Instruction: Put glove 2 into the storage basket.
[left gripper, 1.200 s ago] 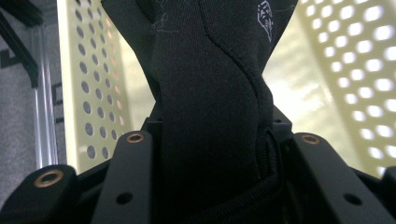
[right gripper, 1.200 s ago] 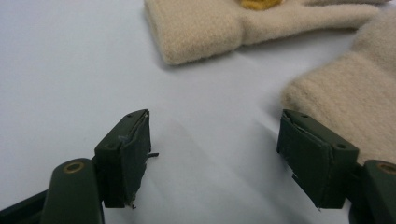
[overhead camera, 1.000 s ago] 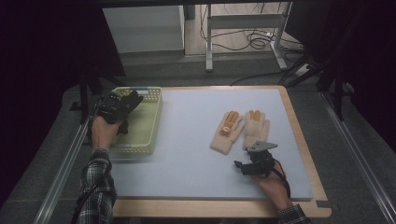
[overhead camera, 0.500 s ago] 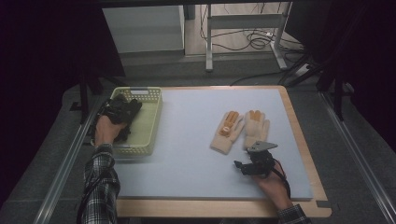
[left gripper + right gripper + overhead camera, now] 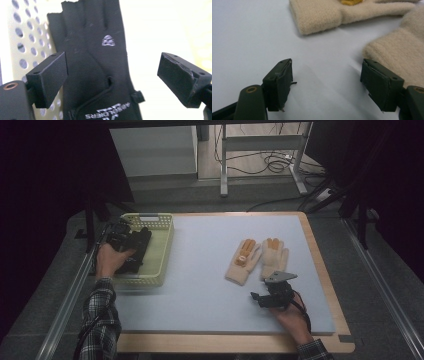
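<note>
Release stage: left tongs [image 5: 112, 77], just opened wide, leave the black glove [image 5: 100, 65] free in the basket [image 5: 159, 251]; right tongs [image 5: 327, 83] wait open, empty, beside the beige gloves [image 5: 257, 260].

A black glove [image 5: 100, 67] with small silver-white logos and lettering lies in a pale yellow-green basket [image 5: 159, 251] whose wall is dotted with round holes. At three o'clock from it, on the light blue-grey worktop [image 5: 200, 270], lie two cream knitted gloves [image 5: 257, 260] with orange patches. The person's sleeve [image 5: 97, 325] is a dark-and-white plaid.
</note>
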{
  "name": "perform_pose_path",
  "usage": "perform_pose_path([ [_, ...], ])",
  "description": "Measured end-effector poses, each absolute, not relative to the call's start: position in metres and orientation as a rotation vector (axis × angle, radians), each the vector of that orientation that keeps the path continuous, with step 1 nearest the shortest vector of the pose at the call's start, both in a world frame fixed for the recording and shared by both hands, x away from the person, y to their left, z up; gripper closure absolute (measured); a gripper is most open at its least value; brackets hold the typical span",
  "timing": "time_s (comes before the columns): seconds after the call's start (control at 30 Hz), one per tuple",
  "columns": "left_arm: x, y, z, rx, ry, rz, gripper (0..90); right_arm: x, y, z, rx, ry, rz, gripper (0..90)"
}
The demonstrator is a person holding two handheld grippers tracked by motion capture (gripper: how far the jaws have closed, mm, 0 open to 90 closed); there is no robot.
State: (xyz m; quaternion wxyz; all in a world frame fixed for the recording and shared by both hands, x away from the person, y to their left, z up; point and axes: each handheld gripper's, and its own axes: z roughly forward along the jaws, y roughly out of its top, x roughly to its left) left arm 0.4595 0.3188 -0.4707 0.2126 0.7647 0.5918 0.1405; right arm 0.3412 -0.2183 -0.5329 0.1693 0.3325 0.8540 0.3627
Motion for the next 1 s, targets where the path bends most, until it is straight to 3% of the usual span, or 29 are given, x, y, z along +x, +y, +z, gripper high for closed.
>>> perform_pose_path([
  [0.63,0.41,0.283,-0.445,2.126,1.302,0.457,1.5,0.341,-0.218,-0.533,0.943,2.428,1.024,24.9],
  [1.0,0.384,0.245,-0.434,2.121,1.146,0.417,0.0,0.341,-0.218,-0.533,0.944,2.428,1.024,24.8],
])
